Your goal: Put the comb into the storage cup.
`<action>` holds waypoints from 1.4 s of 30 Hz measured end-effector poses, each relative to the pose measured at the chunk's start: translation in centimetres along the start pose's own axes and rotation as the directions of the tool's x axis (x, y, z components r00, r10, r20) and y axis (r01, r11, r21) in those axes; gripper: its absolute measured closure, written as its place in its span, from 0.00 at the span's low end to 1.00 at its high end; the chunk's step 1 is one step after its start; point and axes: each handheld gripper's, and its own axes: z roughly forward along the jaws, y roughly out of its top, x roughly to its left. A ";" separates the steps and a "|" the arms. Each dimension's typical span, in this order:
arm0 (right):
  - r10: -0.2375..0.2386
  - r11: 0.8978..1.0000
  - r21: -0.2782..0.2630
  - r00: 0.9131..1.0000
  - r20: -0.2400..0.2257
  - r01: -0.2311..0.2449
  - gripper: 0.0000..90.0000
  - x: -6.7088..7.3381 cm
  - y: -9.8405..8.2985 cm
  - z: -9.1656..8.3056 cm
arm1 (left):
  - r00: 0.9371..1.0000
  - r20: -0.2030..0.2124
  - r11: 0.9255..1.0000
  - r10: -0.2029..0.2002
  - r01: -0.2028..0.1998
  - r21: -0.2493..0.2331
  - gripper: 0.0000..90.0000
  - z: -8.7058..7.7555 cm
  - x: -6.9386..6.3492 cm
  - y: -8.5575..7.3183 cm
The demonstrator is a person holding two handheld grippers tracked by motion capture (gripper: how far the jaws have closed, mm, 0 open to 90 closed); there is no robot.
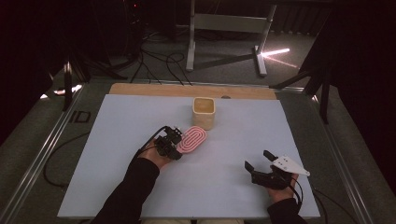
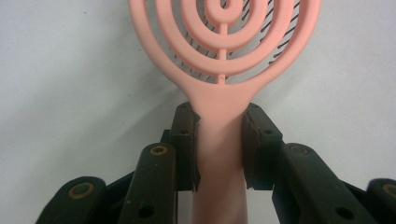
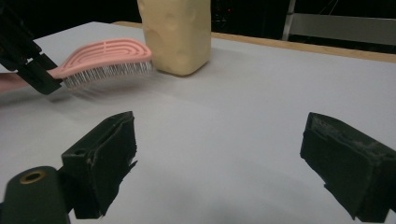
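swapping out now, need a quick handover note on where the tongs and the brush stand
Left tongs: shut on the handle of the pink hairbrush, pads on both sides just below the head. In the right gripper view the brush head is off the sheet, bristles down.
Right tongs: open, holding nothing, low over the white sheet at the near right.
Beige cup: upright behind the brush head, close to it; I cannot tell if they touch.
Done: brush grasped.
Left: likely place the brush in the cup; the right tongs could steady the cup.
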 end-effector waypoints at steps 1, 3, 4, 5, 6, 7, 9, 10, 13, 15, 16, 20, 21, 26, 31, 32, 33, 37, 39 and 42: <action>-0.001 1.000 0.000 1.000 0.000 0.001 0.12 0.0 0.0 0.0 | 1.000 0.000 1.000 0.000 0.000 0.000 0.78 0.0 0.0 0.0; 0.000 1.000 0.002 1.000 0.001 0.000 0.12 0.0 0.0 0.0 | 1.000 -0.001 1.000 -0.009 0.009 -0.015 0.78 -0.3 0.1 0.0; -0.001 1.000 0.002 1.000 0.000 0.001 0.12 0.0 0.0 0.0 | 1.000 -0.002 1.000 -0.009 0.009 -0.020 0.78 -0.5 0.2 -0.1; -0.001 1.000 0.002 1.000 -0.001 0.001 0.12 0.0 0.0 0.0 | 1.000 0.000 1.000 -0.013 0.013 -0.025 0.78 -0.6 0.2 -0.1; -0.001 1.000 0.002 1.000 -0.001 0.001 0.12 0.0 0.0 0.0 | 1.000 0.000 1.000 -0.013 0.013 -0.025 0.78 -0.6 0.2 -0.1; 0.000 1.000 0.003 1.000 -0.003 0.000 0.12 0.0 0.0 0.0 | 1.000 -0.002 0.999 -0.015 0.015 -0.031 0.78 -0.7 0.3 -0.1; -0.001 1.000 0.003 1.000 -0.002 0.001 0.12 0.0 0.0 0.0 | 1.000 0.000 0.999 -0.019 0.019 -0.036 0.78 -0.8 0.3 -0.1; -0.001 1.000 0.003 1.000 -0.002 0.001 0.12 0.1 0.0 0.1 | 1.000 0.000 0.999 -0.019 0.019 -0.036 0.78 -0.8 0.3 -0.1; -0.002 1.000 0.003 1.000 -0.002 0.002 0.12 0.0 0.0 0.0 | 1.000 -0.004 0.998 -0.031 0.030 -0.060 0.78 -1.1 0.4 -0.1; -0.001 1.000 0.003 1.000 -0.002 0.001 0.12 0.0 0.0 0.1 | 0.999 -0.007 0.997 -0.034 0.033 -0.065 0.78 -1.2 0.4 -0.1; -0.001 1.000 0.003 1.000 -0.002 0.001 0.12 0.0 0.0 0.1 | 0.999 -0.006 0.997 -0.035 0.035 -0.073 0.78 -1.3 0.4 -0.1; -0.003 1.000 0.004 1.000 -0.003 0.003 0.12 0.0 0.0 0.1 | 0.999 -0.005 0.995 -0.037 0.036 -0.091 0.78 -1.7 0.3 -0.1; -0.003 1.000 0.004 1.000 -0.003 0.003 0.12 0.0 0.0 0.1 | 0.999 -0.005 0.995 -0.037 0.036 -0.091 0.78 -1.7 0.3 -0.1; -0.003 1.000 0.004 1.000 -0.004 0.003 0.12 0.0 -0.1 0.1 | 0.999 -0.015 0.993 -0.042 0.040 -0.111 0.78 -2.2 0.2 0.0; -0.003 1.000 0.005 1.000 -0.005 0.003 0.12 0.0 -0.1 0.1 | 0.999 -0.017 0.989 -0.050 0.047 -0.141 0.78 -2.7 0.2 -0.1; -0.003 1.000 0.005 1.000 -0.005 0.003 0.12 0.1 -0.1 0.1 | 0.999 -0.017 0.988 -0.051 0.048 -0.146 0.78 -2.8 0.2 -0.1; -0.003 1.000 0.005 1.000 -0.005 0.003 0.12 0.1 -0.1 0.1 | 0.999 -0.017 0.988 -0.051 0.048 -0.146 0.78 -2.8 0.2 -0.1; -0.003 1.000 0.006 1.000 -0.005 0.003 0.12 0.0 -0.1 0.1 | 0.998 -0.018 0.985 -0.057 0.053 -0.163 0.78 -3.2 0.3 -0.1; -0.004 1.000 0.006 1.000 -0.005 0.004 0.12 0.0 -0.1 0.2 | 0.998 -0.019 0.983 -0.062 0.058 -0.173 0.78 -3.3 0.3 -0.1; -0.006 1.000 0.006 1.000 -0.004 0.006 0.12 0.0 -0.1 0.2 | 0.998 -0.023 0.981 -0.063 0.058 -0.184 0.78 -3.5 0.2 -0.2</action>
